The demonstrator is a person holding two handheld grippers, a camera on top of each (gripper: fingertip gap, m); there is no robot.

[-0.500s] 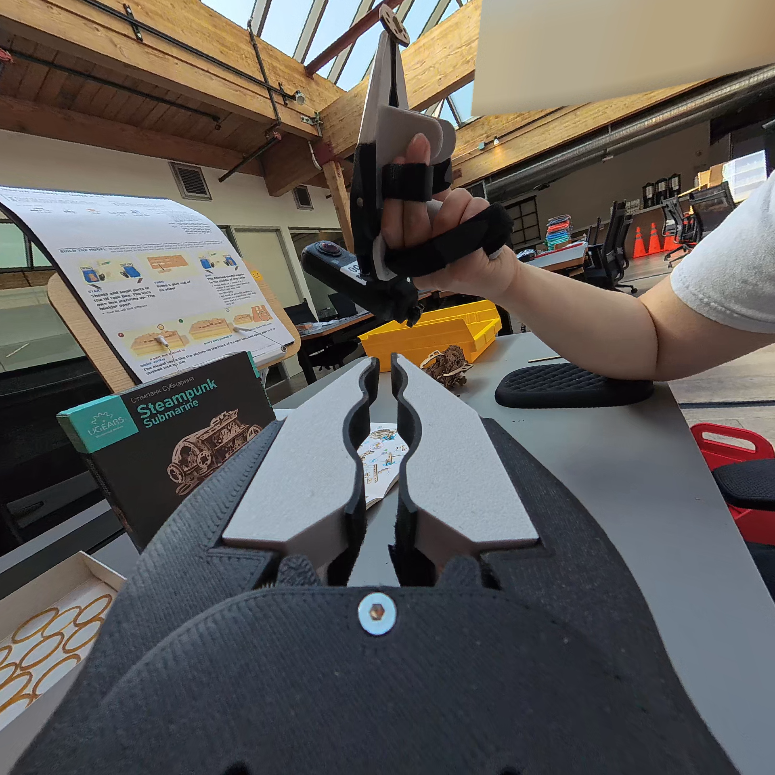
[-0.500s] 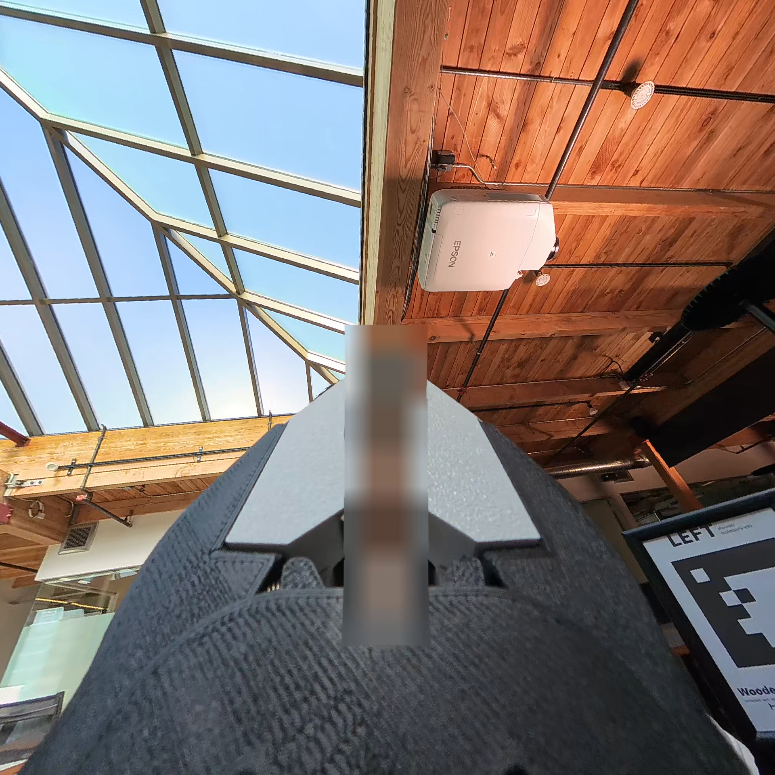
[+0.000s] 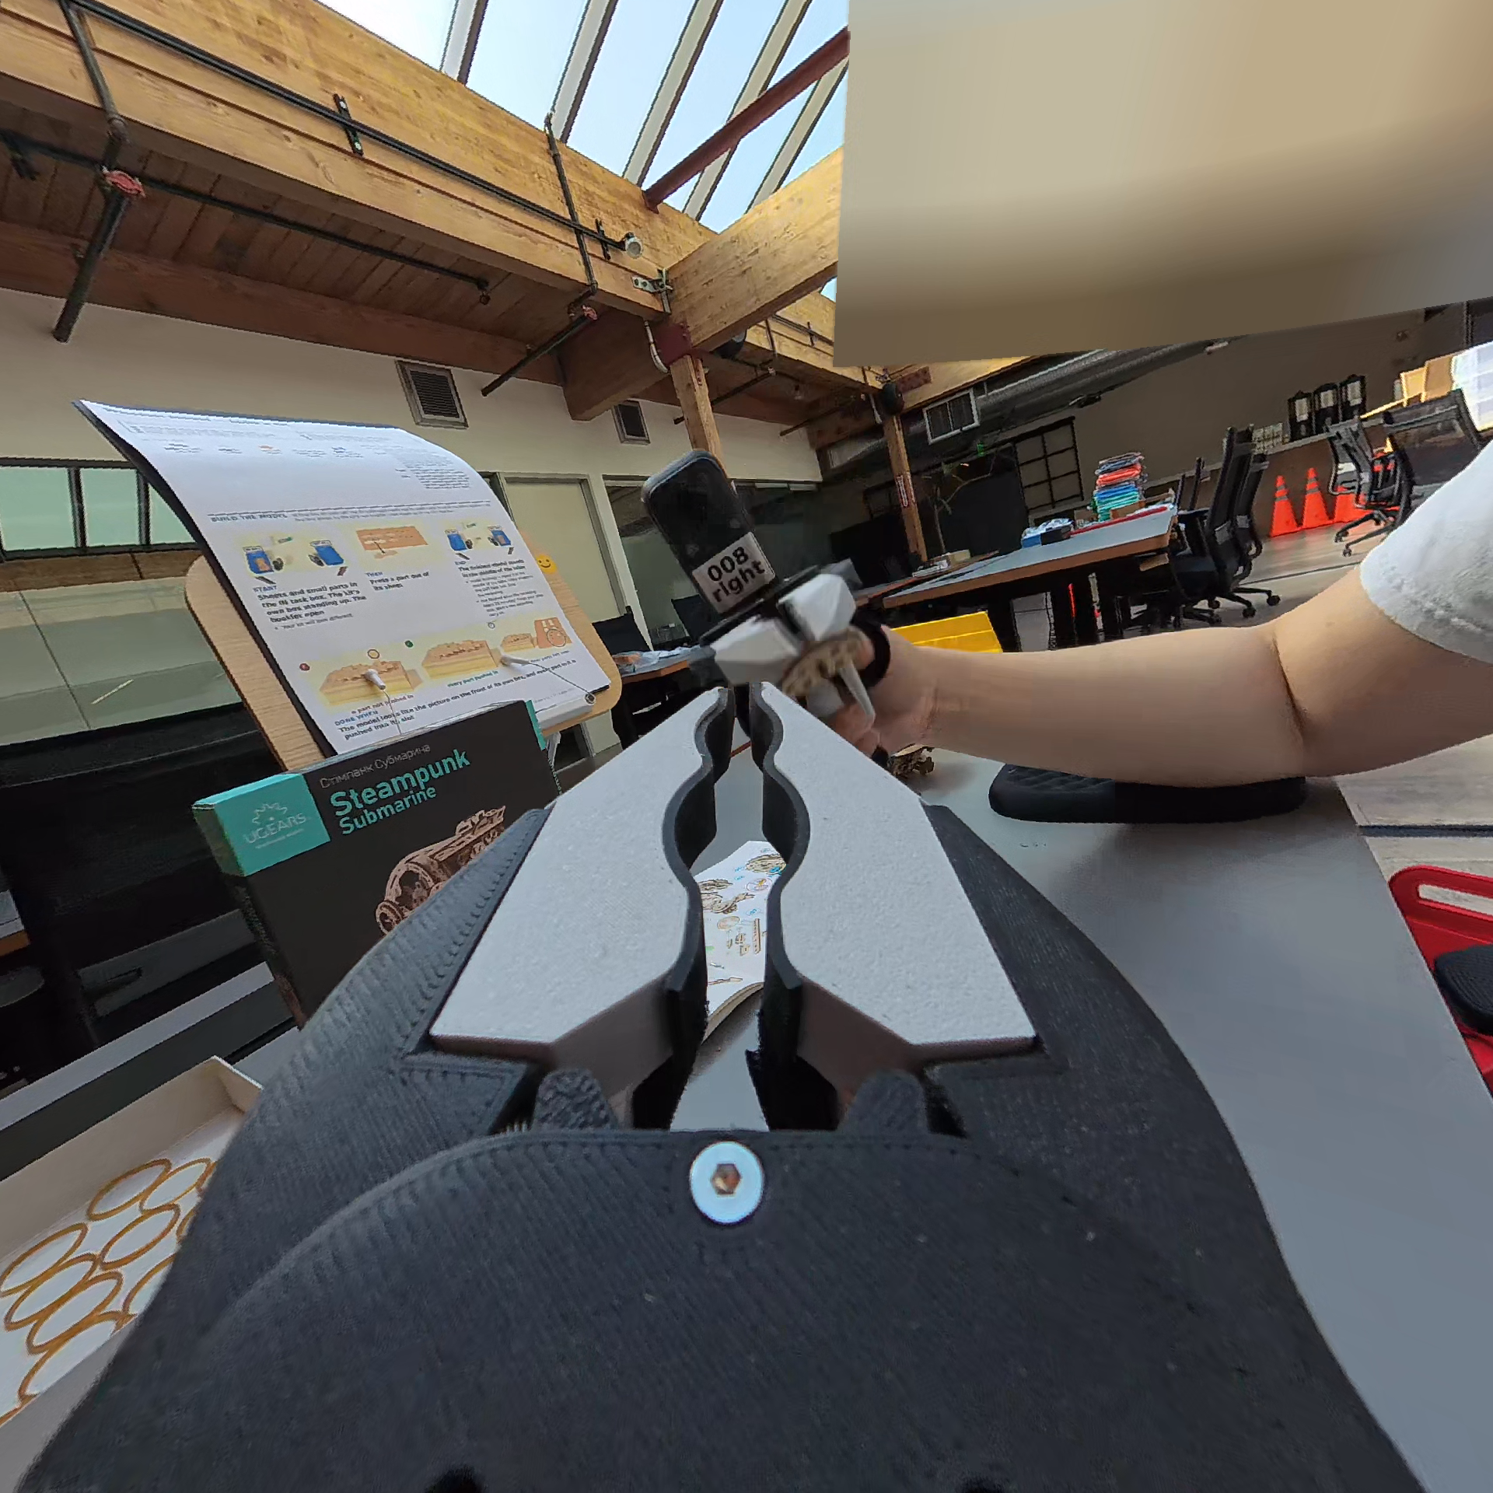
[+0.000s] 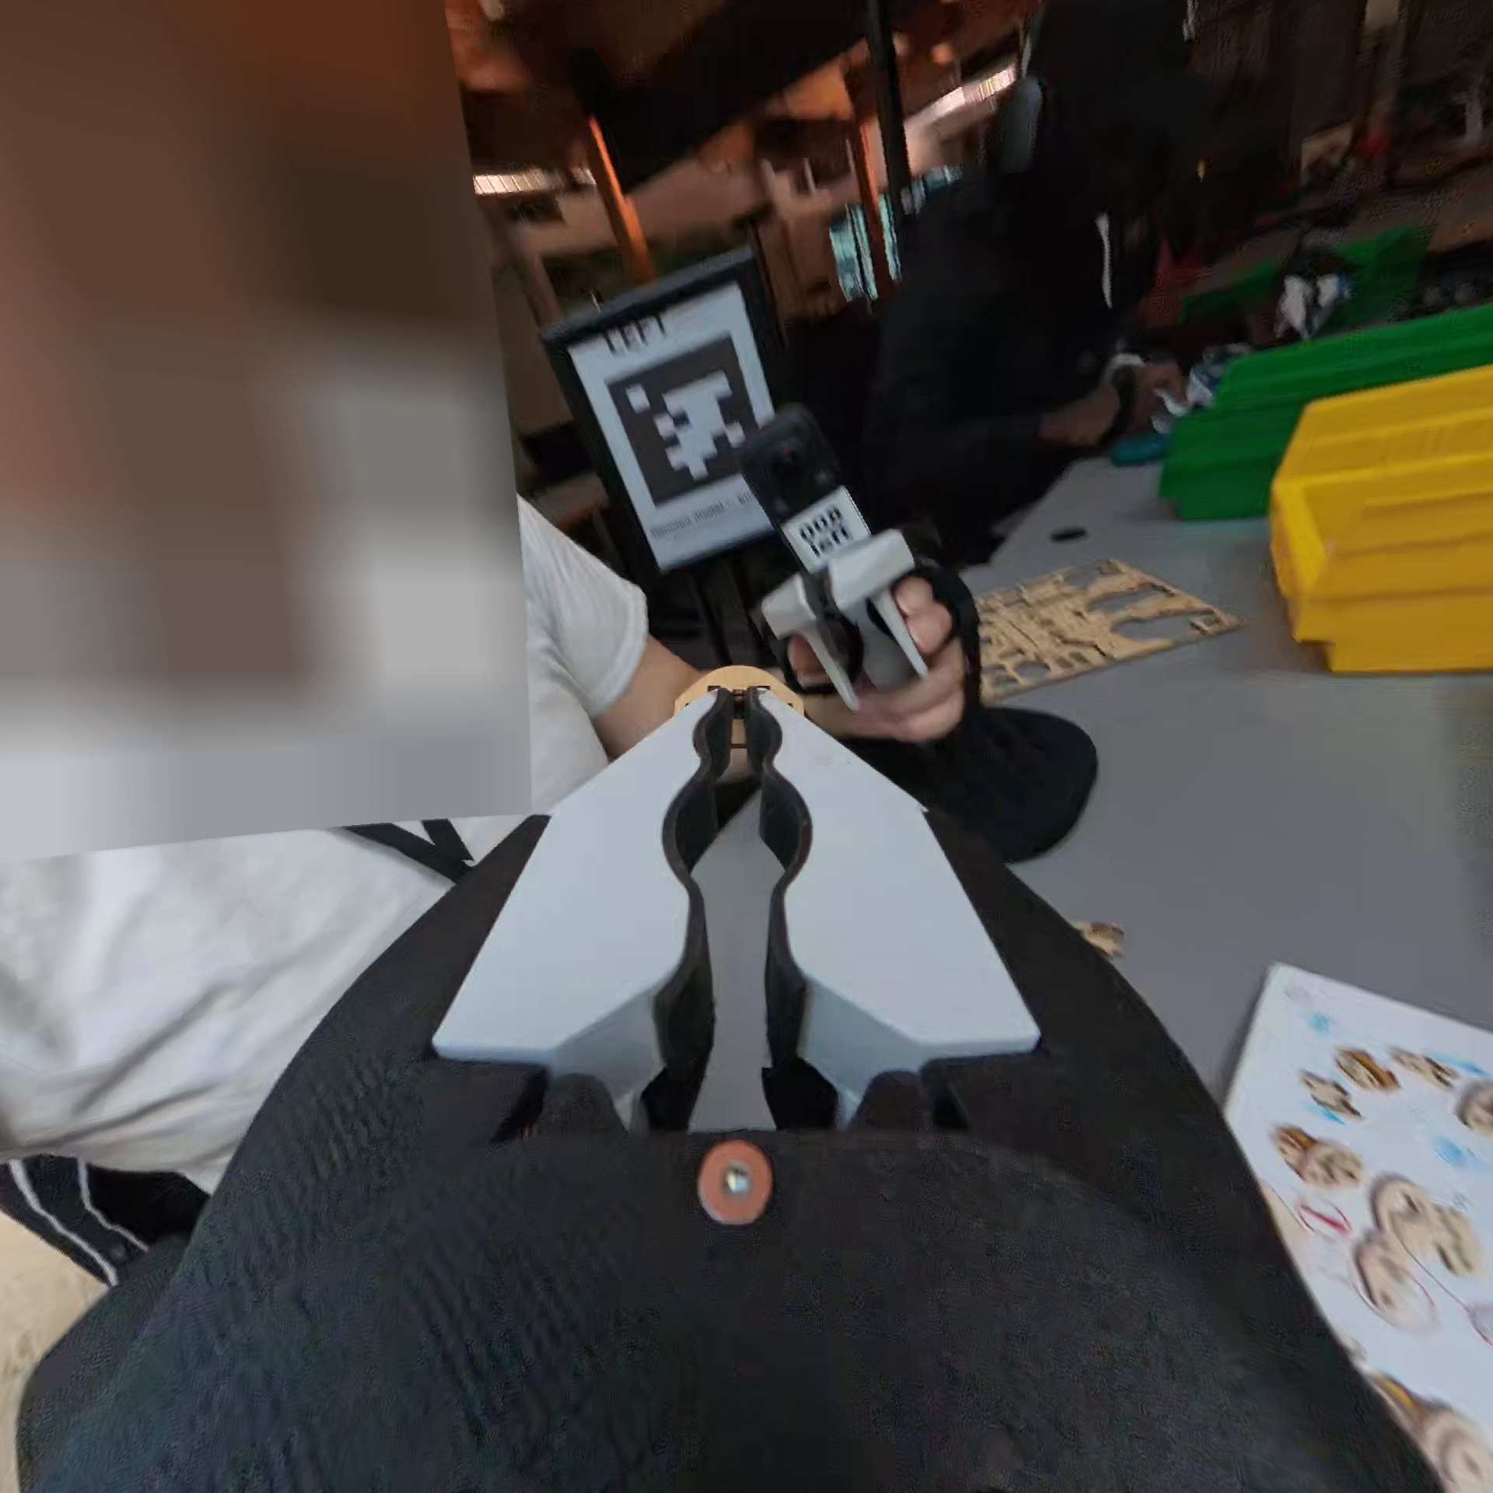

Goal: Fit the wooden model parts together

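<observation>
The round wooden part (image 4: pixel 731 687), pinched at the tips of the right gripper (image 4: pixel 737 701), has swung down from overhead to face the left gripper (image 3: pixel 742 701), whose fingers stay nearly closed on nothing above the grey table (image 3: pixel 1212 929).

The right tongs (image 4: pixel 737 711) hide most of the round wooden part (image 4: pixel 731 677); the booklet (image 4: pixel 1373 1196) is blurred and cut off at right.

Kit box (image 3: pixel 380 848) on table (image 3: pixel 1171 969) before instruction board (image 3: pixel 339 565); booklet (image 3: pixel 739 921) right of box.
</observation>
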